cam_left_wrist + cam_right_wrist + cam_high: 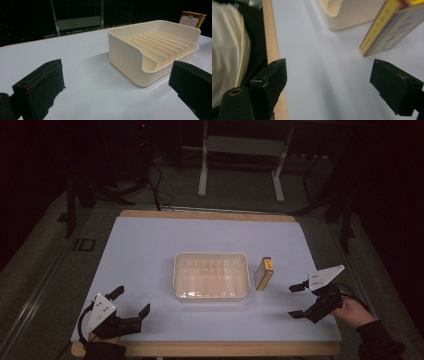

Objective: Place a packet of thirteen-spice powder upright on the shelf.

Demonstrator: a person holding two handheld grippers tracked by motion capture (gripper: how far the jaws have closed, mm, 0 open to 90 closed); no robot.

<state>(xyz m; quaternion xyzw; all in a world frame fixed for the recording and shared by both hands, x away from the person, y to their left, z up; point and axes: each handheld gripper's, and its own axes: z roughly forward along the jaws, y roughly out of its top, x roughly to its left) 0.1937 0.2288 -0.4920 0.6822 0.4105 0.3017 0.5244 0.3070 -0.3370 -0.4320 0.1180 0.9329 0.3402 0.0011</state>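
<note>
A cream plastic tray (211, 291) with upright dividers sits at the middle of the white table cover; its rounded corner (140, 62) faces my left gripper. A small yellow and red box (264, 273) stands on its long edge just right of the tray, also seen as the box (192, 19) behind the tray and the box (390, 27) ahead of my right gripper. My left gripper (132, 300) is open near the front left edge, apart from the tray. My right gripper (296, 301) is open at the front right, a short way from the box, holding nothing.
The wooden table edge (210, 348) runs along the front, and it passes beside the left jaw as the edge (272, 40). A metal stand (240, 150) is on the floor behind the table. Bare white cover (150, 245) surrounds the tray.
</note>
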